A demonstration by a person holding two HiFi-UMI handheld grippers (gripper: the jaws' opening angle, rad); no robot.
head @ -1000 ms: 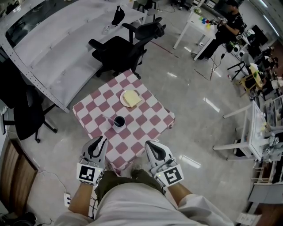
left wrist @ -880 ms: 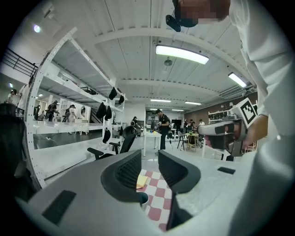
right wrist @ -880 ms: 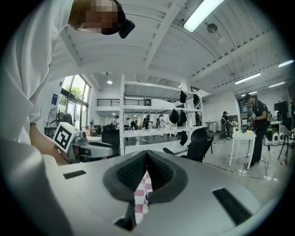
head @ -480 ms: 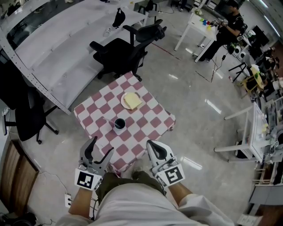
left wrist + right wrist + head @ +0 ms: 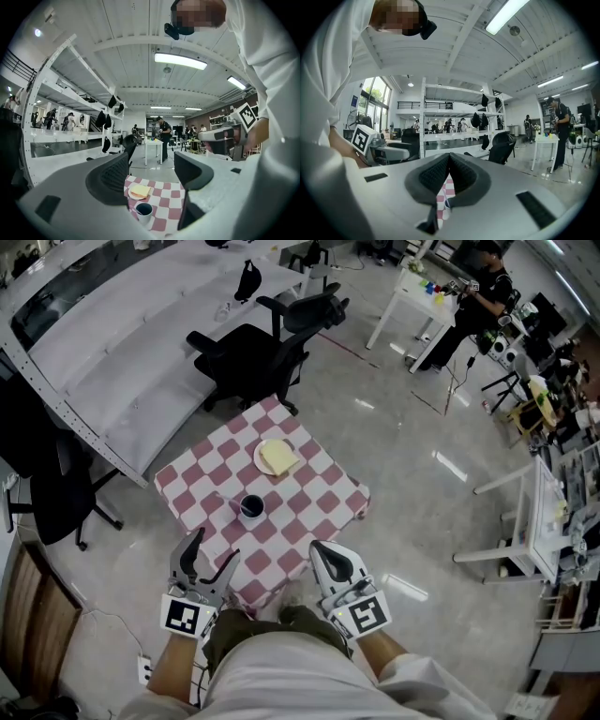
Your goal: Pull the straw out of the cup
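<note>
A white cup [image 5: 251, 508] with dark contents stands on the pink-and-white checkered table [image 5: 323, 470], and a thin straw [image 5: 233, 500] leans out of it to the left. The left gripper view shows the same cup [image 5: 144, 212] and straw [image 5: 136, 210] low between the jaws, well ahead of them. My left gripper [image 5: 212, 554] hangs near the table's front edge, short of the cup. Its jaws have just been opening and stand wide, nothing between them. My right gripper [image 5: 323, 547] is level with it on the right, shut and empty.
A plate with a yellow slice [image 5: 277, 456] lies behind the cup. Black office chairs [image 5: 253, 348] stand beyond the table, beside a long white shelving unit [image 5: 112, 343]. At the far right a person works at a white table [image 5: 412, 296].
The left gripper's jaws went from shut to wide open, with nothing taken hold of. Both hands stayed in place and the right gripper stayed shut.
</note>
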